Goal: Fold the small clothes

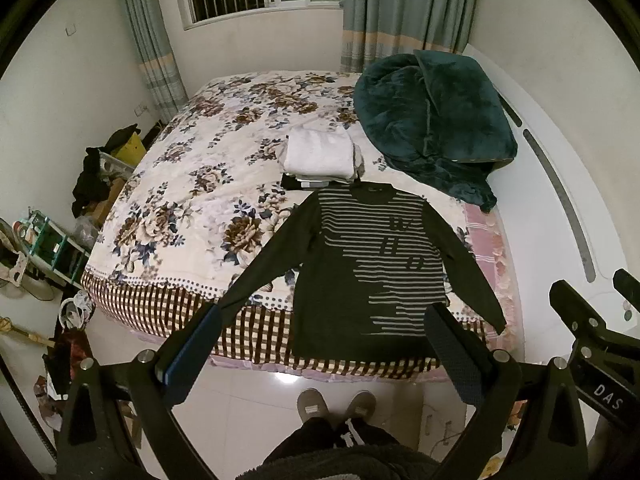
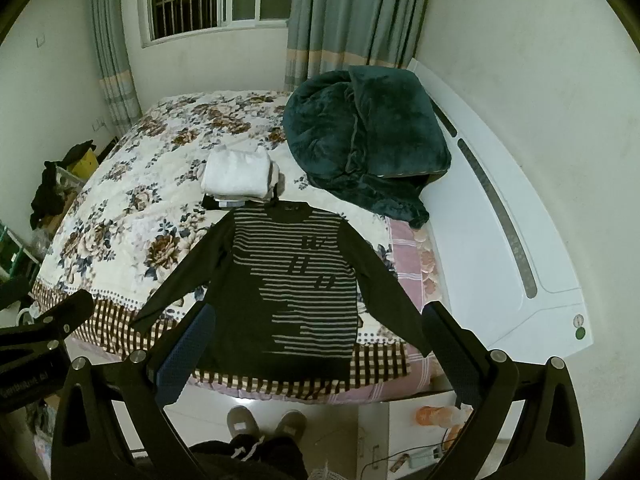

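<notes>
Both tools, left [image 1: 320, 344] and right [image 2: 316, 340], gape empty; ahead, sweater [image 1: 372, 264] lies flat, unfolded; beyond it, a folded stack [image 1: 320, 156].

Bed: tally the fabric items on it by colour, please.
Dark striped sweater, spread flat: 1
White folded garment, top of a stack whose lower layers cannot be counted: 1
Teal plush blanket: 1
Total: 3
</notes>
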Demonstrator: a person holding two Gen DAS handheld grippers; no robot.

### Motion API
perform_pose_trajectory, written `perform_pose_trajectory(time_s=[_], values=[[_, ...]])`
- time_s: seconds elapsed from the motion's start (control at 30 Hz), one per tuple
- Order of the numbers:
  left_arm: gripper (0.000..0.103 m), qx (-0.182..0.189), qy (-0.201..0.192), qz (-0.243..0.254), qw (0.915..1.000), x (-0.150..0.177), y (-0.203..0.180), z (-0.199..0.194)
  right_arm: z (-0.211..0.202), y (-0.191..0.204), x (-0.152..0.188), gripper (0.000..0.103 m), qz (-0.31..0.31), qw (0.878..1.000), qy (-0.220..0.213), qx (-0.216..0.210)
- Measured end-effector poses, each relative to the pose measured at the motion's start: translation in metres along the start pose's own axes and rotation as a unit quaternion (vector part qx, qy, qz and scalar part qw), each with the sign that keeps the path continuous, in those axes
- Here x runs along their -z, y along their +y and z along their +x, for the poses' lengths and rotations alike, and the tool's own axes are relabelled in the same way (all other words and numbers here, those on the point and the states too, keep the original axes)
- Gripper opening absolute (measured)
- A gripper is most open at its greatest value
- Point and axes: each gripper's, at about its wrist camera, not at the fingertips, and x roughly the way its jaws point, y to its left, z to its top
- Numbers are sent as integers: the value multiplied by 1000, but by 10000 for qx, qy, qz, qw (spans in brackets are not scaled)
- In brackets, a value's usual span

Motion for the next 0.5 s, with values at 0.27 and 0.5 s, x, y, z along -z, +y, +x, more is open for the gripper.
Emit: perform_pose_trajectory(time_s=[0.27, 0.5], values=[[103, 5, -23, -9, 10000, -2, -2, -1, -5, 1, -5, 103, 1, 10000, -31, -13], [103, 3, -41, -8, 10000, -4, -6, -2, -8, -1, -9, 103, -13, 10000, -43, -33]])
